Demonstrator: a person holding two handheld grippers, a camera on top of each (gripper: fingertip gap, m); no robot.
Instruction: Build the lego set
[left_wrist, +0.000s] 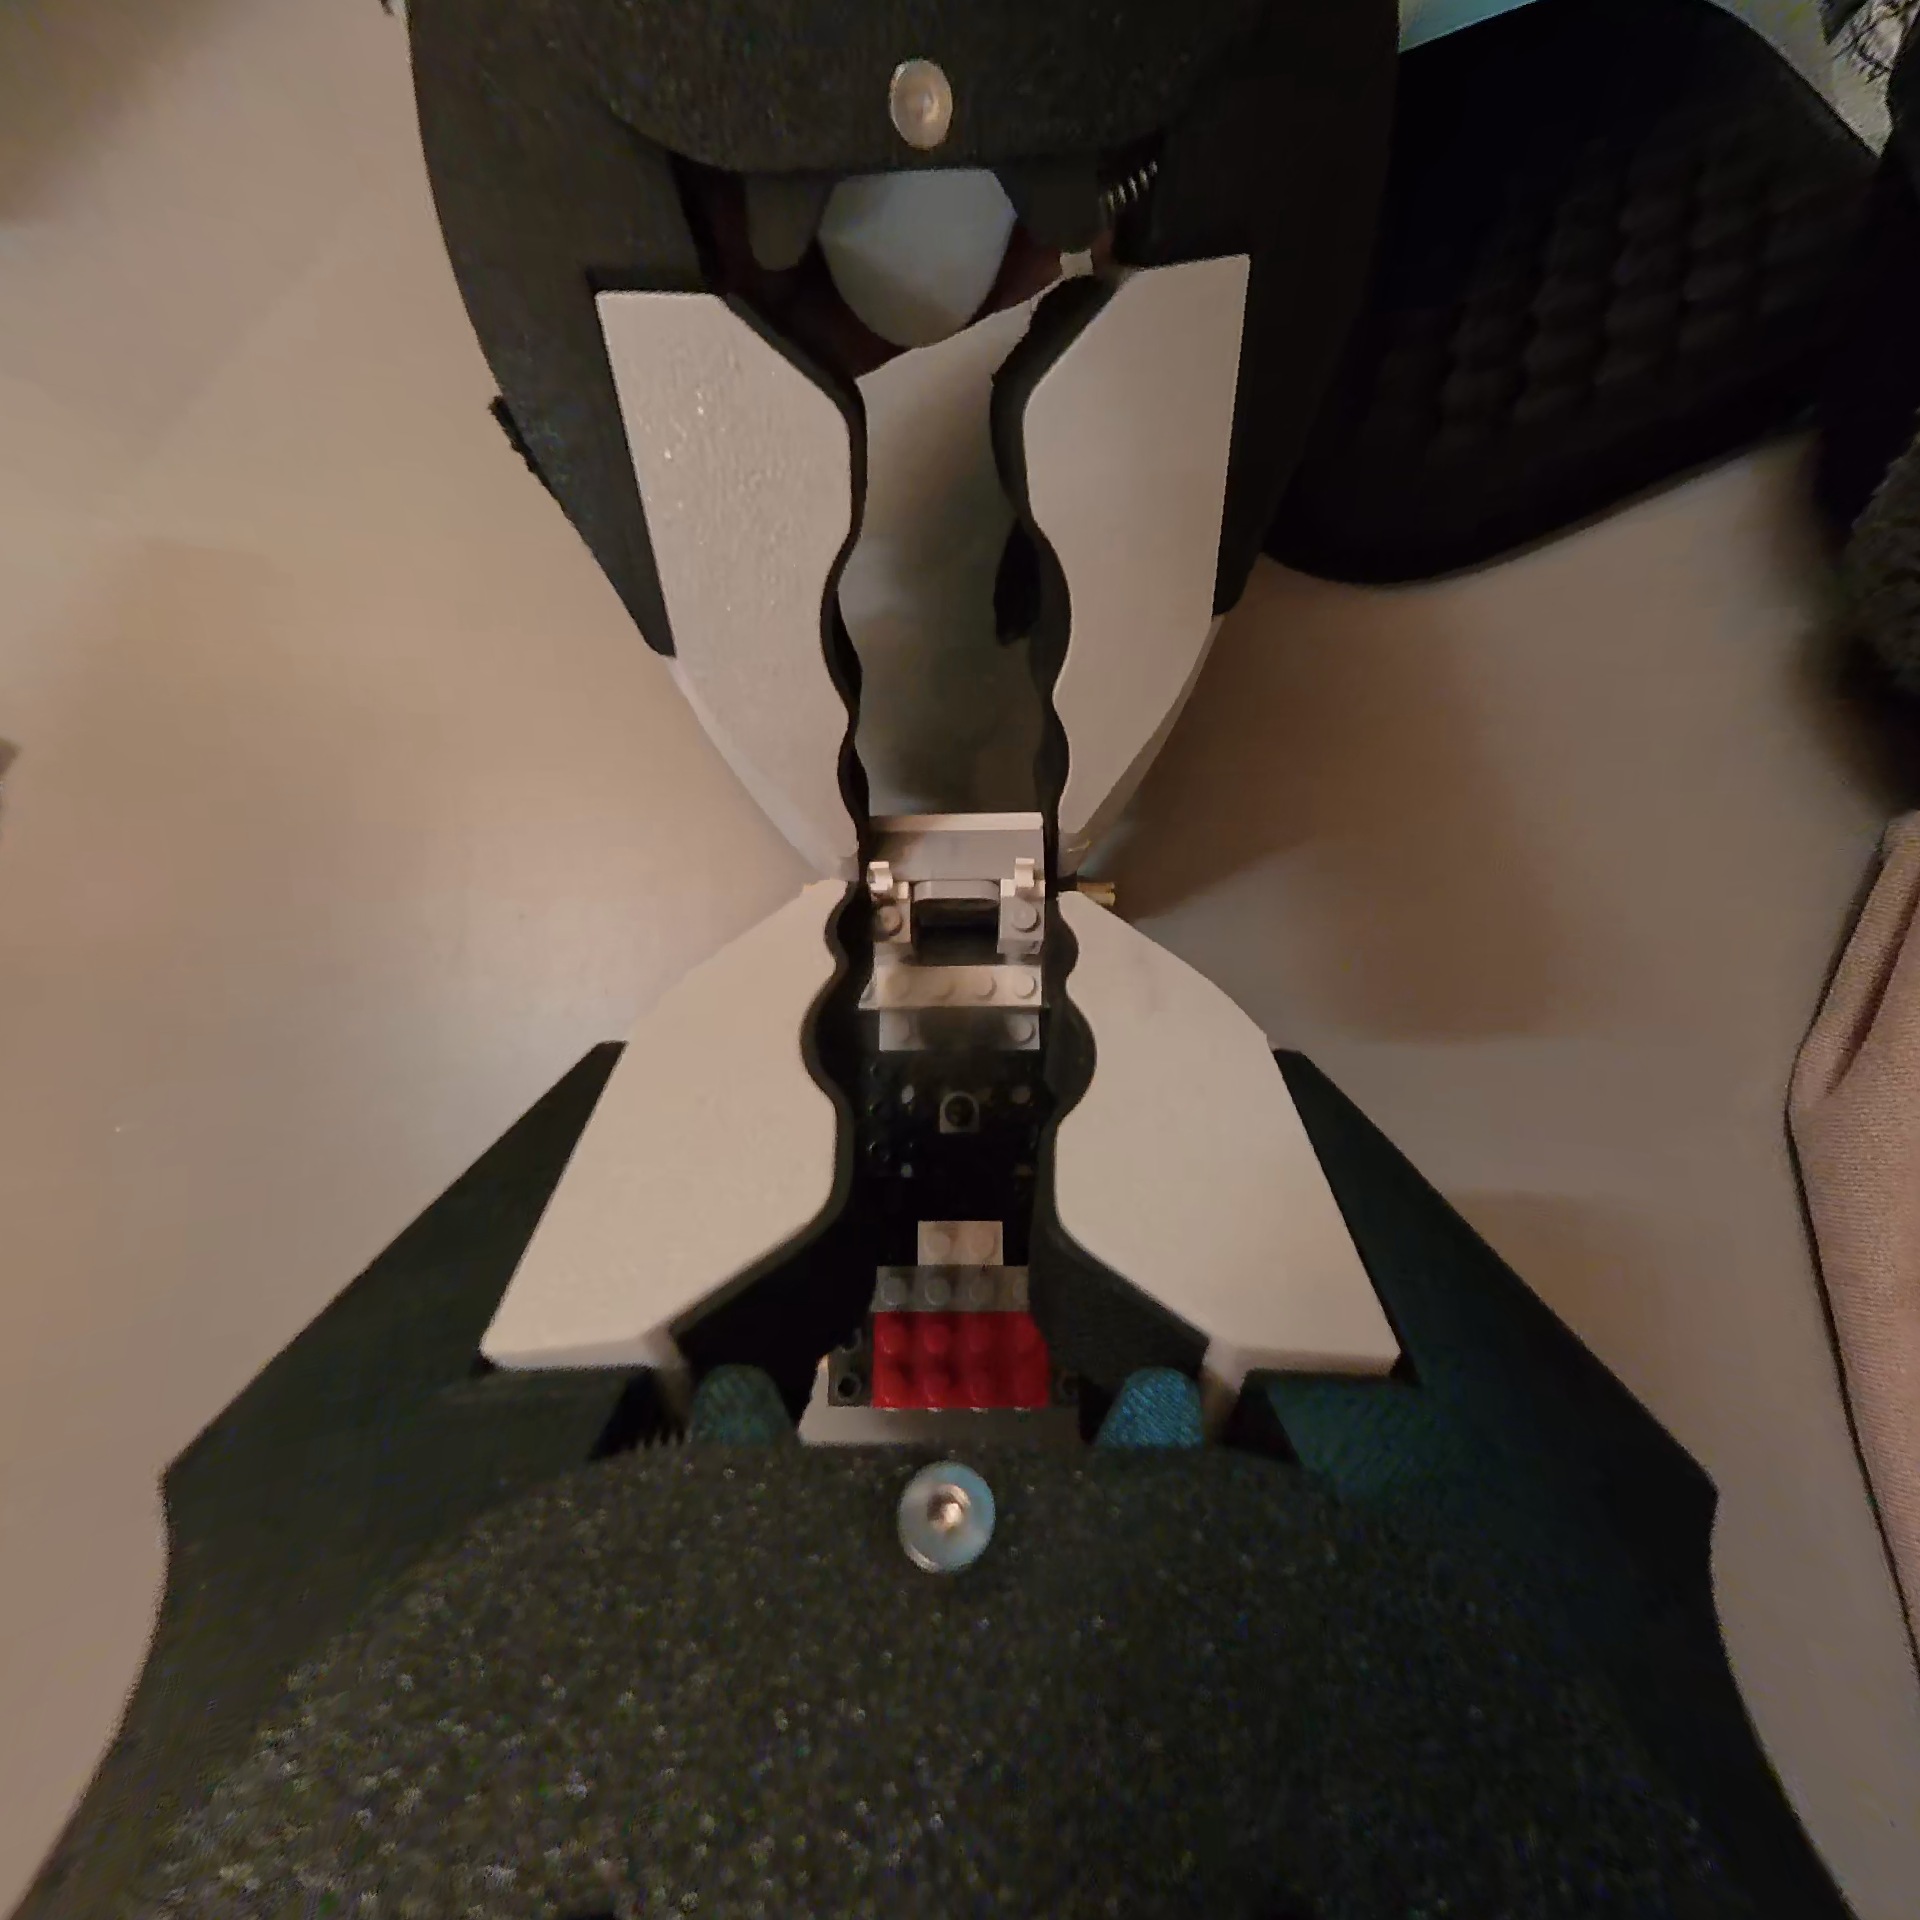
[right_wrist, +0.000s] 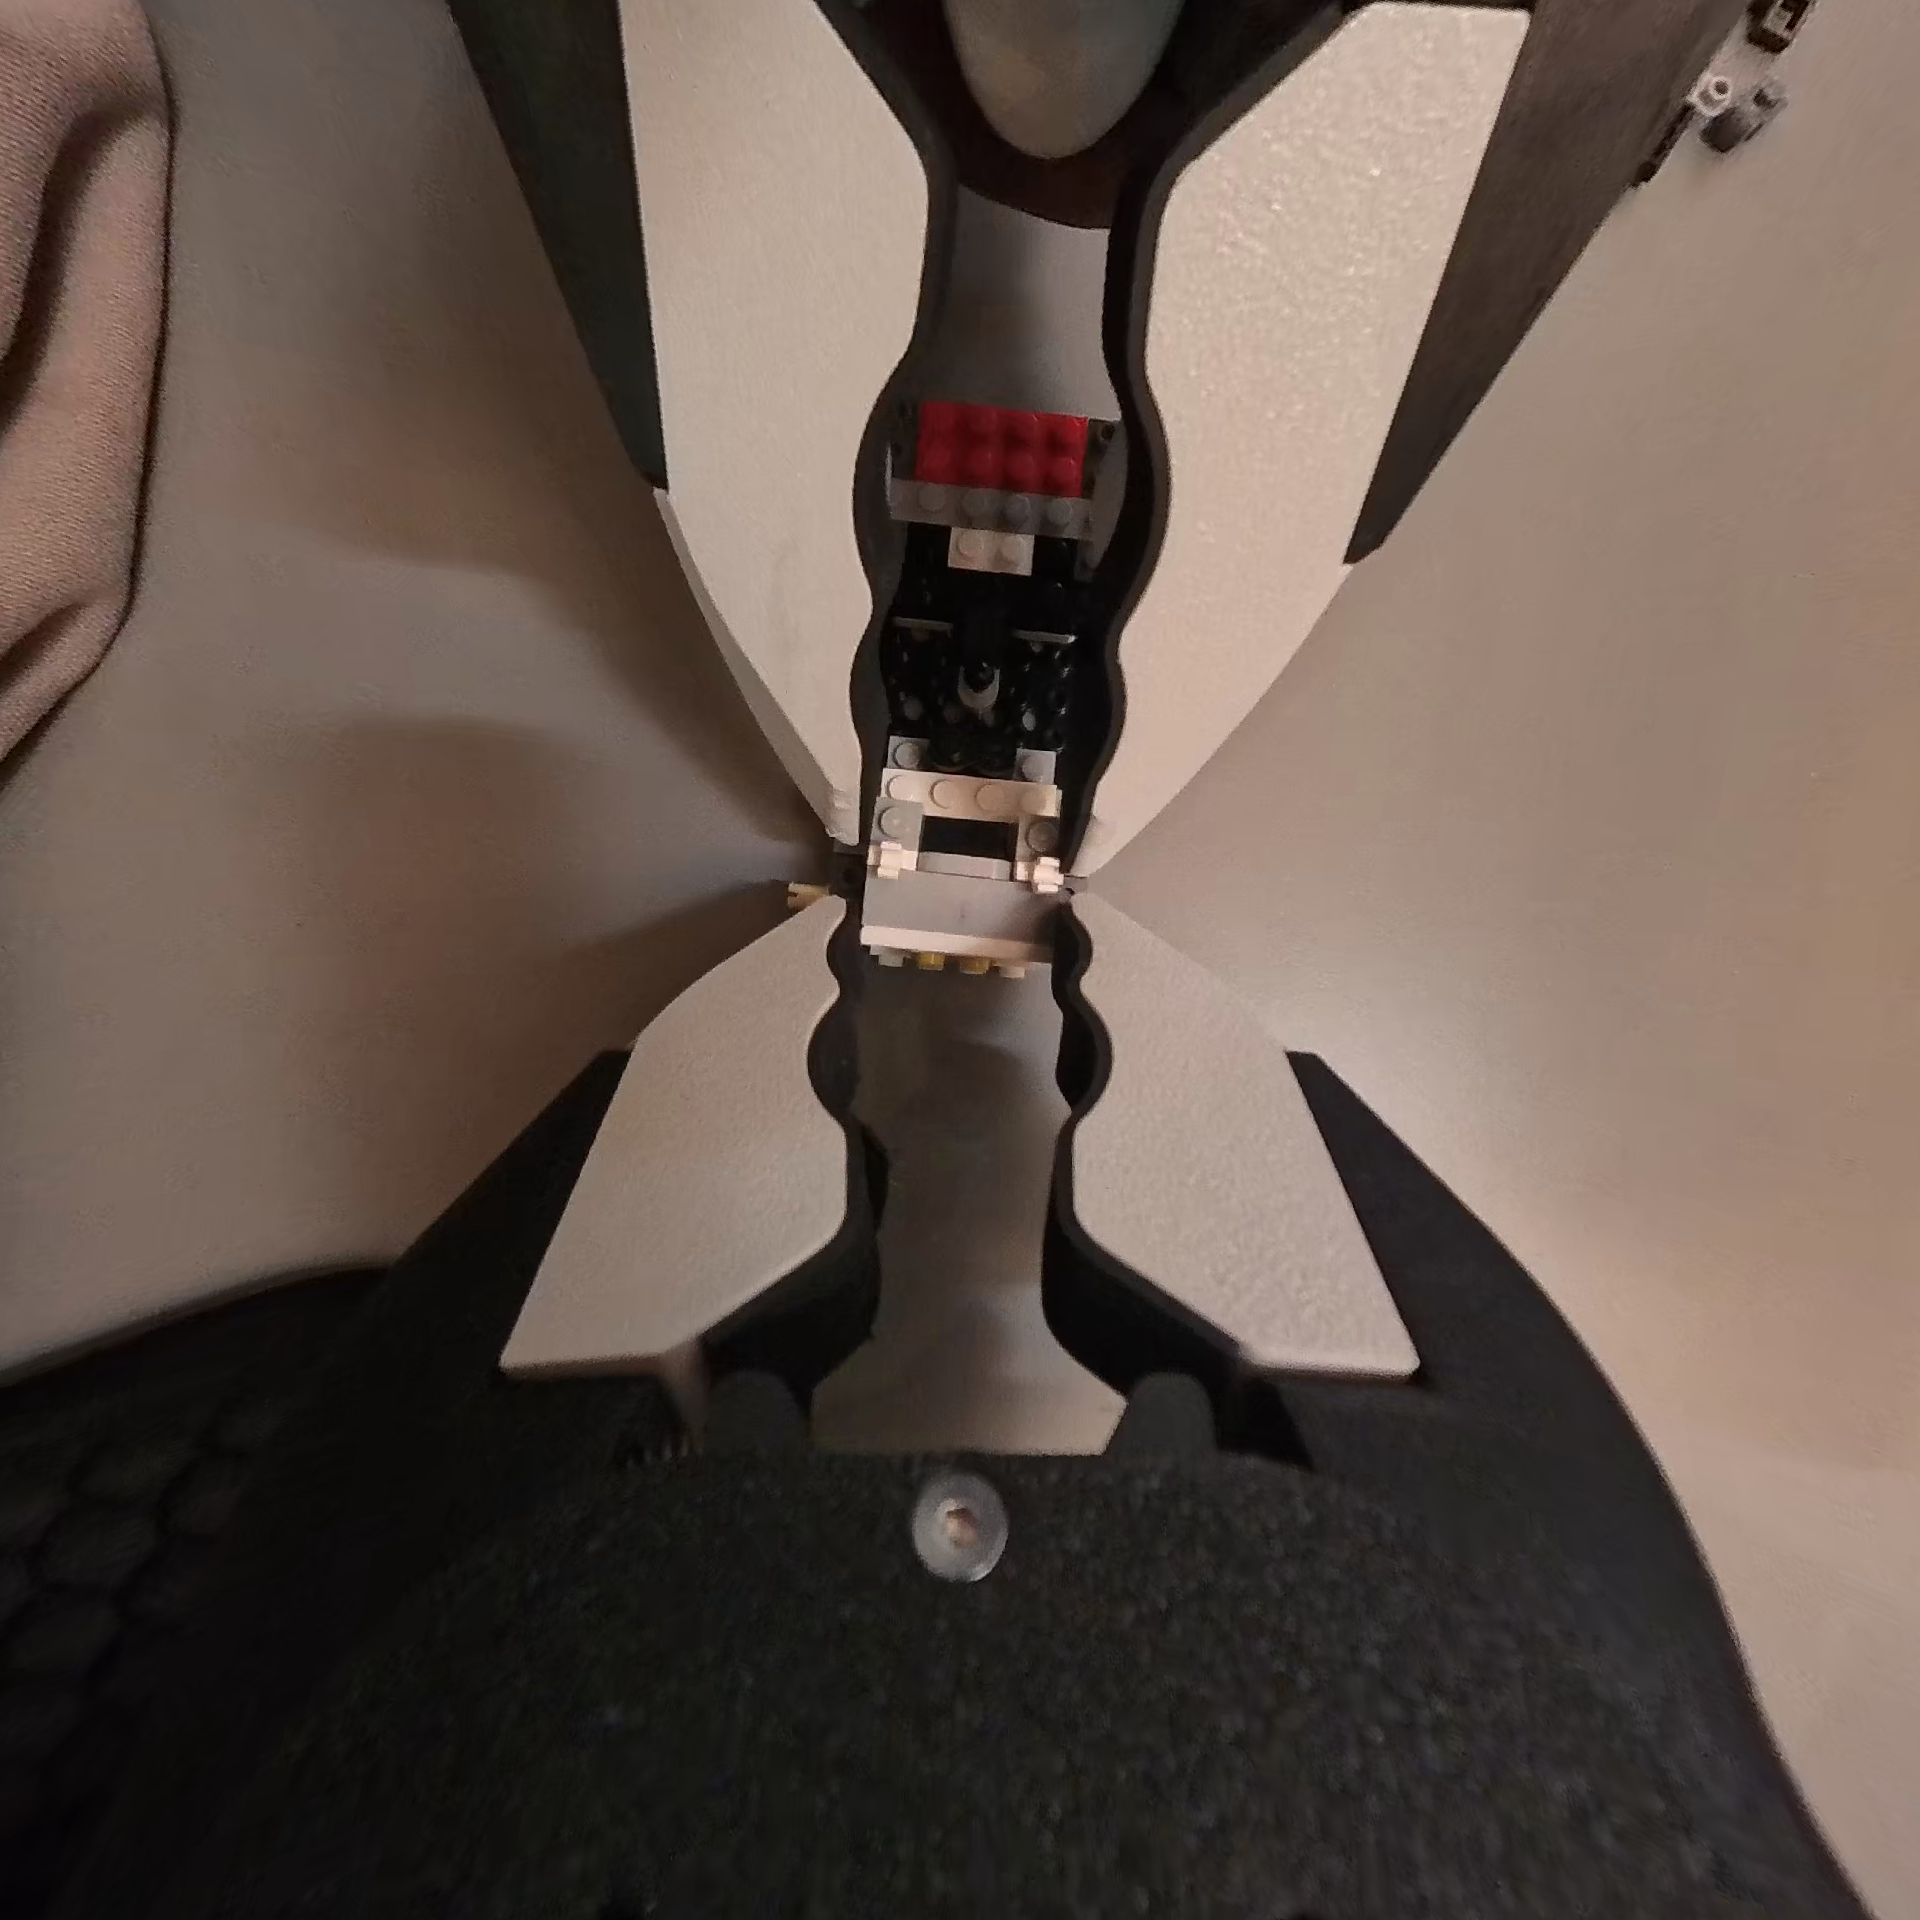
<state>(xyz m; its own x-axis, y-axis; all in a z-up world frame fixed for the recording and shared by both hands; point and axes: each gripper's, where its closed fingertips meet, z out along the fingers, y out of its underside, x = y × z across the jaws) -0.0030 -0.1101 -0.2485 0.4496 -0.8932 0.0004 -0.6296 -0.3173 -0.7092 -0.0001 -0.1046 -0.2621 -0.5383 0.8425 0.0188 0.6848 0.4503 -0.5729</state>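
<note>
A small lego model has a black middle, a red plate at one end and a grey and white block at the other. My left gripper is shut on the model, which lies lengthwise between its fingers. My right gripper meets it tip to tip and is shut on the grey and white end block. In the right wrist view the model shows between the left gripper's fingers, red plate farthest. The right gripper shows opposite in the left wrist view.
The beige tabletop lies under both grippers. A black textured mat or pad lies beside them and also shows in the right wrist view. A beige cloth is at the edge. A few loose grey lego pieces lie far off. My left and right fingertips are right by each other. My left tips are roughly 8 cm from the red plate. It turns up in the right wrist view as well.
</note>
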